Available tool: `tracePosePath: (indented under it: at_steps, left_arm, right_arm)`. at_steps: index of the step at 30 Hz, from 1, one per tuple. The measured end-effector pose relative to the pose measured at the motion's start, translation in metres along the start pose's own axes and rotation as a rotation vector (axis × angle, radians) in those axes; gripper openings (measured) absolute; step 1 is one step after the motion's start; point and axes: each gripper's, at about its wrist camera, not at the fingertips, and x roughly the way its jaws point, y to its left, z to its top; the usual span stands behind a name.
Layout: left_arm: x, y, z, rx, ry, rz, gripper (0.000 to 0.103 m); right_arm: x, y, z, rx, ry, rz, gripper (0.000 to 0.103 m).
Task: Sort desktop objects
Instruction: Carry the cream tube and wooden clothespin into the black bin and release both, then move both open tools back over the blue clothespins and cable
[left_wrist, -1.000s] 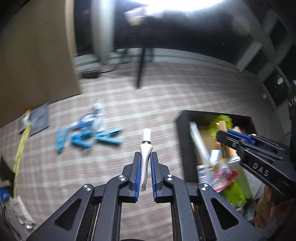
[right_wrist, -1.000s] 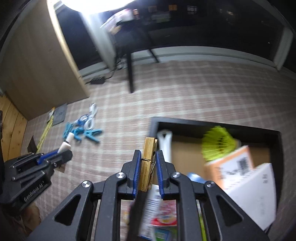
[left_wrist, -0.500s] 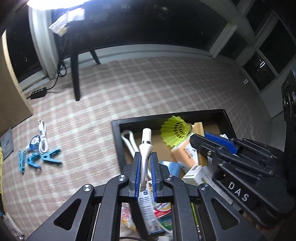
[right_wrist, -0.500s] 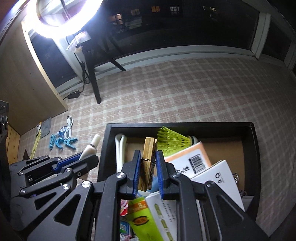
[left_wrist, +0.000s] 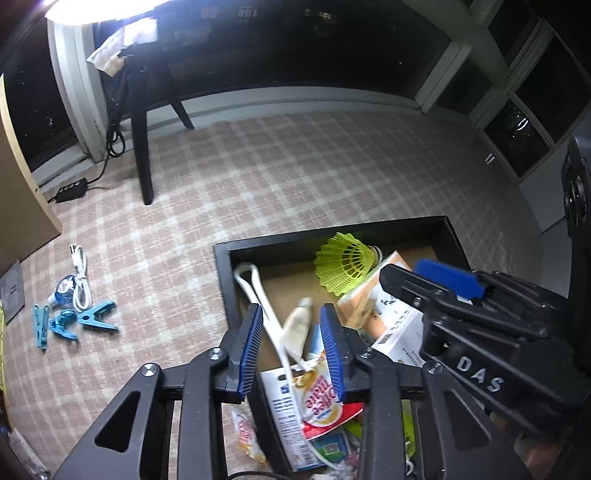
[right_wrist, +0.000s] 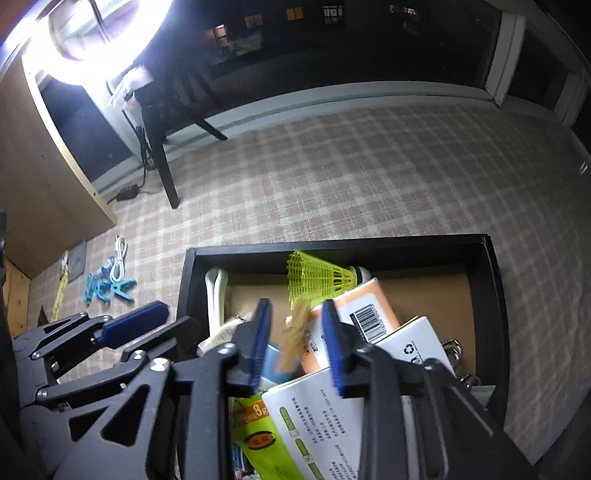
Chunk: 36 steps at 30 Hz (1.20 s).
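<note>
Box (right_wrist: 188, 280) on floor (right_wrist: 332, 177); shuttlecock (right_wrist: 317, 278) at its far wall, cartons (right_wrist: 369, 314) nearer. Clothespins (left_wrist: 79, 319) and cable (left_wrist: 79, 273) on floor, well left of box.

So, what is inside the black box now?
In the black box: a yellow shuttlecock, an orange carton, a white carton, a white cable and snack packets. What lies beneath them is covered.

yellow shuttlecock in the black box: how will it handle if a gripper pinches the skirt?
The yellow shuttlecock looks like thin open plastic mesh, so probably very light, and the skirt would likely flex under the pads. It lies on its side on a conical shape, so a nudge may roll it in an arc. The rounded cork end seems the firmer grip.
</note>
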Motion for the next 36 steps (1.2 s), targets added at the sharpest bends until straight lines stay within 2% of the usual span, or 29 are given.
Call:
tracePosePath:
  at_steps: [2, 6, 12, 17, 23, 29, 36]
  left_arm:
    - [-0.002, 0.003, 0.0, 0.003, 0.001, -0.002, 0.031]
    - [-0.004, 0.011, -0.001, -0.013, -0.006, 0.015, 0.031]
    - [-0.007, 0.041, -0.009, -0.046, -0.006, 0.058, 0.031]
    - [-0.014, 0.081, -0.017, -0.091, -0.012, 0.113, 0.032]
    - [-0.023, 0.148, -0.033, -0.19, -0.014, 0.193, 0.034]
    - [-0.03, 0.204, -0.051, -0.258, -0.013, 0.275, 0.034]
    - [-0.03, 0.249, -0.066, -0.301, 0.0, 0.298, 0.034]
  right_arm:
    - [-0.002, 0.002, 0.0, -0.004, -0.011, -0.002, 0.044]
    - [-0.005, 0.011, 0.002, -0.033, -0.014, 0.005, 0.044]
    - [-0.006, 0.032, 0.003, -0.095, -0.028, 0.029, 0.048]
    - [-0.002, 0.062, 0.002, -0.188, -0.039, 0.073, 0.049]
    - [0.012, 0.1, 0.005, -0.27, -0.007, 0.108, 0.05]
    - [0.03, 0.137, 0.013, -0.288, 0.025, 0.141, 0.05]
    - [0.058, 0.183, 0.025, -0.299, 0.071, 0.169, 0.05]
